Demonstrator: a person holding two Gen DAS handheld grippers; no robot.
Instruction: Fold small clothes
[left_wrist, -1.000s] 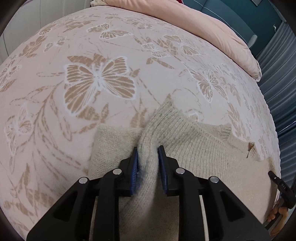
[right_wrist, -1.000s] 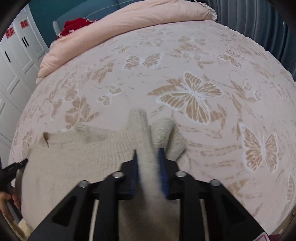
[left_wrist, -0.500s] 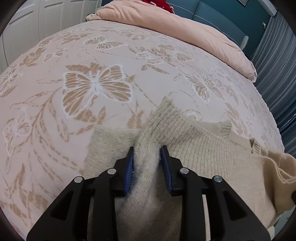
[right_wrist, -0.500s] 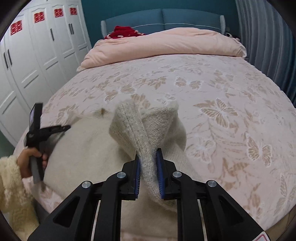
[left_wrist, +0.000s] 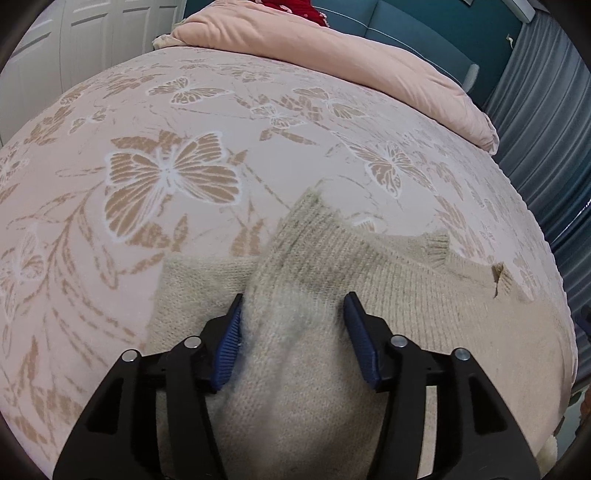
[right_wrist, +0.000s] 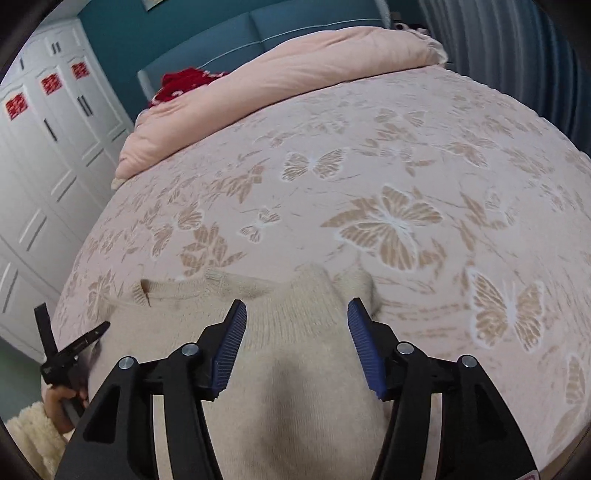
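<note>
A small cream knitted sweater (left_wrist: 388, 295) lies flat on the bed's near side, neck toward the headboard. In the left wrist view a sleeve is folded in over its body. My left gripper (left_wrist: 293, 321) hovers over that fold, its jaws opening; knit bulges between them, and only the left pad brushes it. In the right wrist view the other folded sleeve rests on the sweater (right_wrist: 295, 369). My right gripper (right_wrist: 297, 310) stands just above it, jaws opening and pads clear of the wool. The left gripper (right_wrist: 70, 354) shows at that view's left edge, held by a hand (right_wrist: 59, 398).
A pink bedspread (left_wrist: 166, 177) with tan butterflies stretches beyond the sweater. A folded pink duvet (right_wrist: 295, 74) and a red garment (right_wrist: 184, 83) lie at the headboard. White wardrobes (right_wrist: 44, 147) stand on the left, grey curtains (left_wrist: 546, 122) on the right. A fluffy cream sleeve (right_wrist: 26, 432) is at the bed's edge.
Both grippers were shut on sleeve folds and now stand spread with the wool let go. The right gripper, raised with its sleeve half a second ago, has come down over the sweater.
</note>
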